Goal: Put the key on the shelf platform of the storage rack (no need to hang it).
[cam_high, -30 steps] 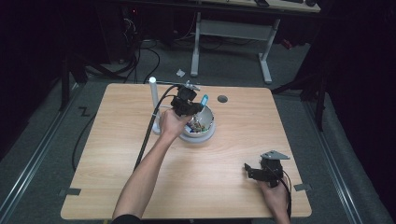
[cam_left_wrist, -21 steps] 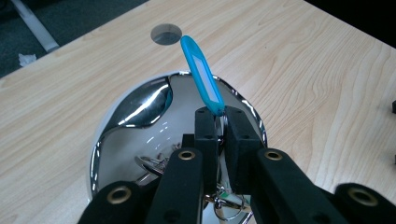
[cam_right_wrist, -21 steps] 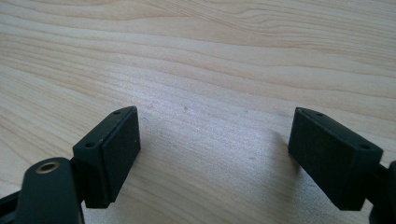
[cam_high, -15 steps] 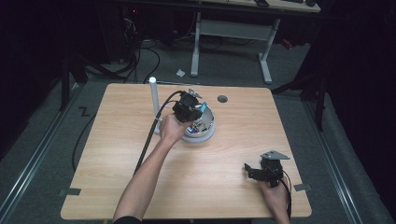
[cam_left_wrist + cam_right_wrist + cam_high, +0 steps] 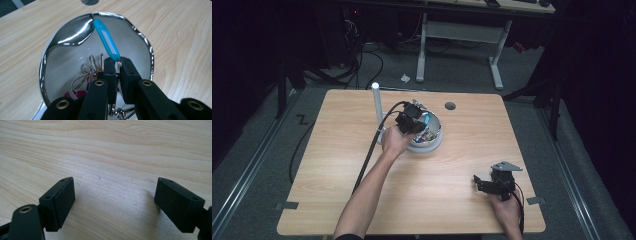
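Note:
A shiny metal bowl (image 5: 435,143) (image 5: 65,37) stands at the table's middle back, holding several key rings and coloured tags (image 5: 86,72). My left gripper (image 5: 412,120) (image 5: 118,62) hangs over the bowl, shut on the near end of a blue key tag (image 5: 106,41) that slants up toward the far rim. My right gripper (image 5: 484,184) (image 5: 115,197) rests open near the front right of the table, with bare wood between its jaws.
A white post (image 5: 376,102) stands upright just left of the bowl. A round cable hole (image 5: 450,106) sits in the wooden table (image 5: 462,150) behind the bowl. The left gripper's black cable (image 5: 367,155) trails back along the forearm.
My left gripper has shifted slightly toward the near left over the bowl, with the blue tag in its jaws. The right gripper has stayed still.

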Motion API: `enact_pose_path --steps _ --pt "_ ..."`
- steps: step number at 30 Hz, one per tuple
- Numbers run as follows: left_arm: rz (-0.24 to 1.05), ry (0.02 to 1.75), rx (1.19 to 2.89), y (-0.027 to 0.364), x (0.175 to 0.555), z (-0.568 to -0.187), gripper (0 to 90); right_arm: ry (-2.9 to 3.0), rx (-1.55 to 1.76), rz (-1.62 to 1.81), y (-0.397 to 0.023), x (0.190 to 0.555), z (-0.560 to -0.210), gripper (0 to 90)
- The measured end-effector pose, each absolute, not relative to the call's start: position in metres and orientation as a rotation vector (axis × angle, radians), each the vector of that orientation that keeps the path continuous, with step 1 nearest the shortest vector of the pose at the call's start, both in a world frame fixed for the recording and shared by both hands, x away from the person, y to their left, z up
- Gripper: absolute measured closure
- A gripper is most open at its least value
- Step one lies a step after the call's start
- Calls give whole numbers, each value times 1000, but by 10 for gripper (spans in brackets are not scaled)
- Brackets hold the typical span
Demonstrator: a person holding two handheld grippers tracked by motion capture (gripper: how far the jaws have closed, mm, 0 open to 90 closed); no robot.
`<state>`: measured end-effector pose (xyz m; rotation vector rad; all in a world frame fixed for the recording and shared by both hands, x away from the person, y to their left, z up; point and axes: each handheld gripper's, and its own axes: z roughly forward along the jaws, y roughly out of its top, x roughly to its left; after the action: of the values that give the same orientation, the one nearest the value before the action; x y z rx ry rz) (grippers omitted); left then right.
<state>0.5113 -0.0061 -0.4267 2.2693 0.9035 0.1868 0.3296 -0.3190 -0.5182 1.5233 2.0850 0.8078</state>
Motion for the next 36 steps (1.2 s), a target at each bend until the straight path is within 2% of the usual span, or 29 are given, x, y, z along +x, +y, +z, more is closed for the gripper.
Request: enact_pose_path --steps 5,11,15,24,36 --pt "181 917 2243 -1 509 -427 751 2085 1523 808 -319 330 -518 168" --pt "200 926 2207 6 503 -422 599 2084 1526 807 -319 330 -518 169" --pt "212 926 2168 14 497 -417 540 2084 1525 807 -319 330 -518 169" --pt "222 934 2116 33 487 -407 473 2083 1526 806 -319 330 -518 169" --pt "229 948 2057 57 472 -397 458 2082 1525 806 -319 330 -518 169"
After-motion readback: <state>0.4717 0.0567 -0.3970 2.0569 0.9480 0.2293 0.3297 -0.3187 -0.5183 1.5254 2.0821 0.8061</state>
